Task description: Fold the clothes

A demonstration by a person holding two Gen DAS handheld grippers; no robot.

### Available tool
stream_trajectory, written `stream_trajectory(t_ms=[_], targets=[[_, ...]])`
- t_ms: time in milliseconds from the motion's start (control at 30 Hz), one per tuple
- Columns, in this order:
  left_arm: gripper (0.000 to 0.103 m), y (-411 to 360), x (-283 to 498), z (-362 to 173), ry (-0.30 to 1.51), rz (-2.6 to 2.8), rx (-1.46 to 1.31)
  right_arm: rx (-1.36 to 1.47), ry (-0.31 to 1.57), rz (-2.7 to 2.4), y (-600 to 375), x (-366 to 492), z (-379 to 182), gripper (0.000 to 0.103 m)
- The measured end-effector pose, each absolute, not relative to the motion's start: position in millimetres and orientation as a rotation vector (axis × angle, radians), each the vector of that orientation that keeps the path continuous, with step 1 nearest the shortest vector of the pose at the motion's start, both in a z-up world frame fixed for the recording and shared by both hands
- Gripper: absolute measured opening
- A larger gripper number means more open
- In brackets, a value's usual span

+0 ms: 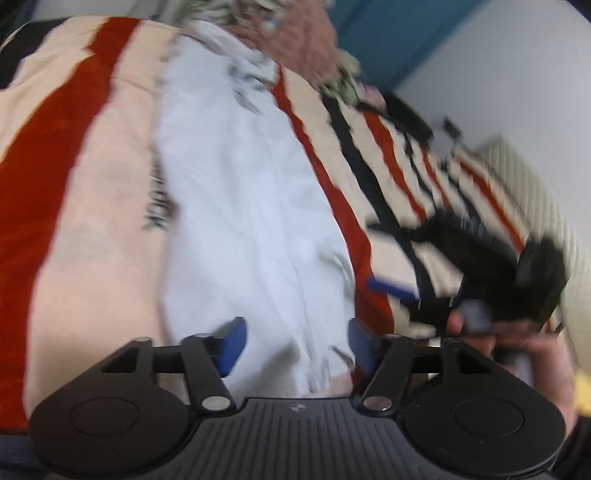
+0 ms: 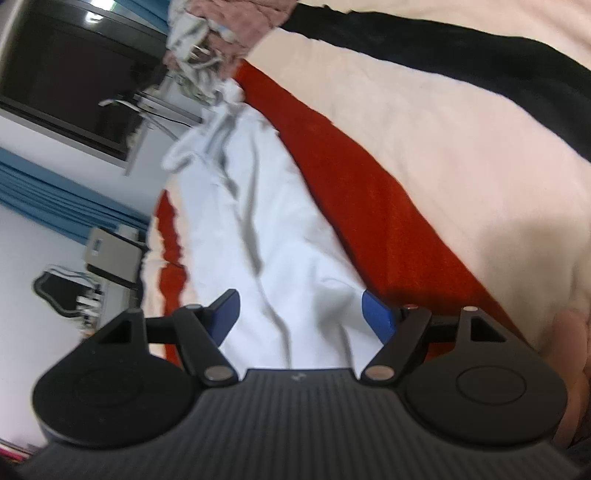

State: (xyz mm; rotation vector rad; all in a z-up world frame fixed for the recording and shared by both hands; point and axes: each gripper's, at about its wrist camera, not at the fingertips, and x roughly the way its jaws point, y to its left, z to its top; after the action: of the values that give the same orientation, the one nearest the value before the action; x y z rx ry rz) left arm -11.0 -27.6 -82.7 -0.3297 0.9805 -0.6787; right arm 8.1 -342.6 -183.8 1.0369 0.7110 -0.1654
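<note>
A white garment (image 1: 240,206) with black lettering lies stretched lengthwise on a bed blanket (image 1: 74,147) striped in cream, red and black. My left gripper (image 1: 297,345) is open just above the garment's near end, its blue pads (image 1: 232,345) spread apart with white cloth showing between them. In the right wrist view the same white garment (image 2: 251,229) runs away from me. My right gripper (image 2: 301,315) is open over its near end, with nothing pinched. The left wrist view also shows the right gripper (image 1: 480,280), blurred, off to the right above the blanket.
A heap of other clothes (image 1: 295,33), pinkish and patterned, sits at the far end of the bed (image 2: 221,29). A dark screen (image 2: 74,74), blue curtains (image 2: 55,192) and a cluttered stand (image 2: 110,254) are beside the bed. A radiator (image 1: 535,177) lines the wall. A hand (image 2: 569,350) holds the right gripper.
</note>
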Motion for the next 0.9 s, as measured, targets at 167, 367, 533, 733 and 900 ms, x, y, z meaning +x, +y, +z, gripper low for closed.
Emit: stream_trajectory(t_ms=[167, 367, 533, 733, 900], targets=[[0.075, 0.2, 19.6, -102.6, 1.037, -0.514, -0.489, 0.945, 0.805, -0.243, -329.5, 23.6, -195.3, 0.071], [0.075, 0.1, 35.8, -121.7, 1.107, -0.529, -0.526, 1.036, 0.902, -0.148, -319.2, 26.8, -206.8, 0.067], [0.056, -4.4, 23.9, -127.5, 1.119, -0.601, -0.537, 1.134, 0.883, -0.036, -310.0, 8.8, -205.5, 0.036], [0.029, 2.6, 21.3, -134.6, 1.135, -0.567, -0.579, 1.007, 0.879, -0.190, -305.0, 4.7, -197.4, 0.038], [0.049, -2.9, 20.4, -140.3, 1.180, -0.587, -0.553, 0.957, 0.932, -0.208, -295.7, 9.8, -203.9, 0.037]])
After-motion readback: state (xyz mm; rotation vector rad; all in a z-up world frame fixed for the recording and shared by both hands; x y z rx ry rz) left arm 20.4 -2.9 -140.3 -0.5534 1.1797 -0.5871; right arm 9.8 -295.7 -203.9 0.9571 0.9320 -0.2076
